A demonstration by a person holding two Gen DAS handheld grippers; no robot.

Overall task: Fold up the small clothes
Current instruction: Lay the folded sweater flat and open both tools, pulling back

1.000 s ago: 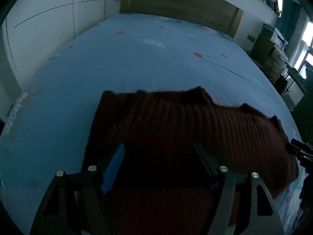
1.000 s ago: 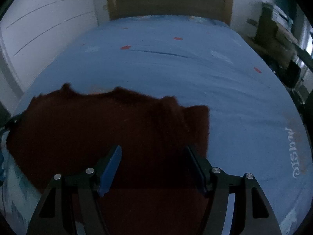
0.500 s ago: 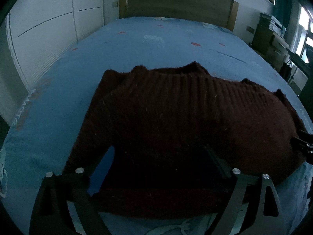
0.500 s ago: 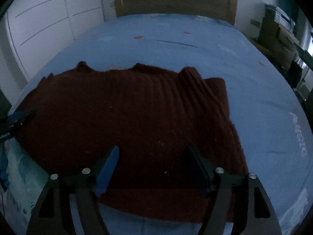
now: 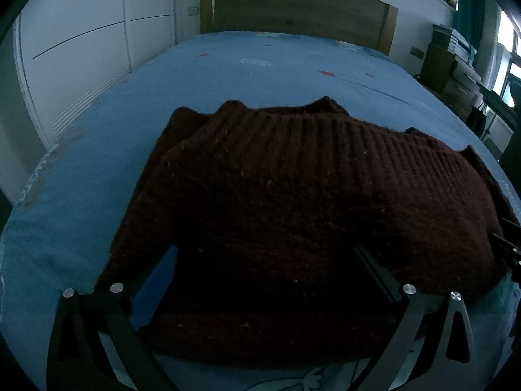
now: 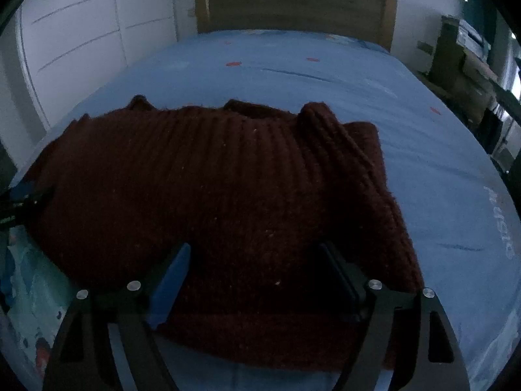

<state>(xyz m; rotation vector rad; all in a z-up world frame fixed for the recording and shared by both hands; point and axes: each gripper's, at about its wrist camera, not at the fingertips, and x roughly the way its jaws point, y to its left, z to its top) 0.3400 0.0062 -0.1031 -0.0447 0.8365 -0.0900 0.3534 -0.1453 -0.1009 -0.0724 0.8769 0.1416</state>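
Spreading wide over the sweater [image 5: 309,195], both the left hand-held gripper [image 5: 265,273] and right hand-held gripper [image 6: 252,270] grip nothing.

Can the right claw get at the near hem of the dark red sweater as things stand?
Probably yes. The right claw is open over the sweater, which lies flat on the blue bedsheet, and nothing covers the near hem between its fingers.
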